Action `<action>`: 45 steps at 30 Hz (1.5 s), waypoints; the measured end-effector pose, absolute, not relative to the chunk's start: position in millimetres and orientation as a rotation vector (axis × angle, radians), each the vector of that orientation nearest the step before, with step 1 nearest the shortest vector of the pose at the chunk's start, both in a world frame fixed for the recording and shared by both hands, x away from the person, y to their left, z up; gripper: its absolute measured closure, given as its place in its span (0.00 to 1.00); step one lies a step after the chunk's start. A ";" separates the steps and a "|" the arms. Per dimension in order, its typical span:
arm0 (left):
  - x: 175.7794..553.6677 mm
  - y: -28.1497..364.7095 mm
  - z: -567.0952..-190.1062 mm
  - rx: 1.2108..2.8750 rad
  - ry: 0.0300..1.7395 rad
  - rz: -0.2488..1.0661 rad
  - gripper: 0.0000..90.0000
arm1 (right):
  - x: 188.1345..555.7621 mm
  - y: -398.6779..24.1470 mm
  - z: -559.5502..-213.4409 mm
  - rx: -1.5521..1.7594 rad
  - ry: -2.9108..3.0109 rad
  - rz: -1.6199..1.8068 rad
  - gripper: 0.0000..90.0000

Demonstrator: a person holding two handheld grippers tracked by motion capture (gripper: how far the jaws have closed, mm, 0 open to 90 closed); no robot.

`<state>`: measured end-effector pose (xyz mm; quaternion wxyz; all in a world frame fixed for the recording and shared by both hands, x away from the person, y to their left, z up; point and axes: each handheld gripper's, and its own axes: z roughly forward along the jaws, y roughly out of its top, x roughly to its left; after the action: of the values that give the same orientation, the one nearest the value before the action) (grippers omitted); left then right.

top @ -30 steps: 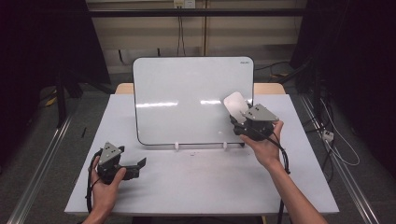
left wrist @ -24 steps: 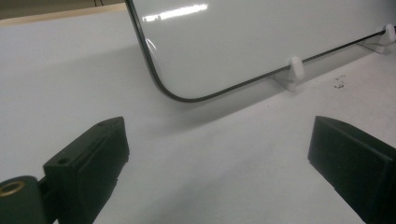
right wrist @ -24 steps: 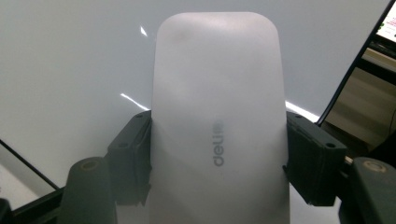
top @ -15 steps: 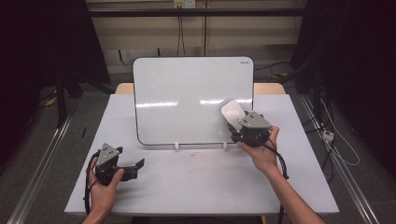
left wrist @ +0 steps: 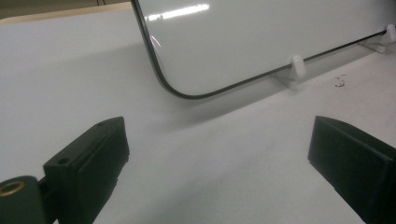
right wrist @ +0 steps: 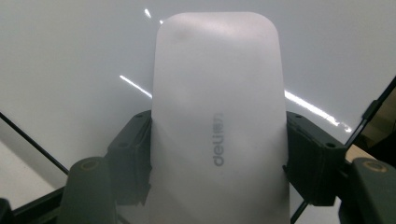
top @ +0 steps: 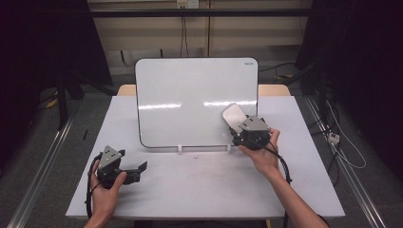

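A whiteboard [top: 190, 90] stands upright on small white feet at the middle of the table; its lower corner [left wrist: 196, 70] is in the left gripper view. My right gripper [top: 239, 127] is shut on a white eraser [top: 234, 116], held flat against the board's lower right area. In the right gripper view the eraser [right wrist: 217, 121] carries a grey "deli" mark and sits between the two black jaws. My left gripper [top: 138, 170] rests low over the table's front left, open, with nothing between its fingers [left wrist: 88, 158].
The white table [top: 204, 185] has bare room in front of the board. A white foot [left wrist: 296, 67] props the board's lower edge. A few small dark specks [left wrist: 340, 81] lie on the table near it. Cables and dark curtains surround the table.
My right gripper has slid the eraser down and to the left across the board's lower right part. The left gripper has barely moved.
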<state>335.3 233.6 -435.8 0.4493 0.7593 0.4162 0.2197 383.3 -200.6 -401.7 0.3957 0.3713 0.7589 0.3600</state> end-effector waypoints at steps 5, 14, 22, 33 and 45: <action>335.6 233.6 -437.0 1.872 1.032 0.553 0.05 | 385.0 -199.0 -404.7 0.934 1.926 0.898 0.35; 334.7 234.7 -436.3 1.863 1.046 0.548 0.05 | 386.8 -197.0 -407.9 0.937 1.926 0.881 0.35; 335.9 233.9 -435.8 1.858 1.049 0.540 0.05 | 387.9 -193.9 -409.2 0.942 1.931 0.850 0.34; 339.5 231.4 -437.5 1.873 1.040 0.531 0.05 | 389.3 -196.2 -409.4 0.971 1.943 0.877 0.33; 338.1 233.2 -438.5 1.869 1.043 0.529 0.05 | 388.5 -205.9 -405.5 1.062 1.979 0.969 0.14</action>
<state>338.1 233.2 -438.5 0.4517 0.7563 0.4220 0.2141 388.5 -205.9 -405.5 0.3407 0.4082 0.7607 0.3723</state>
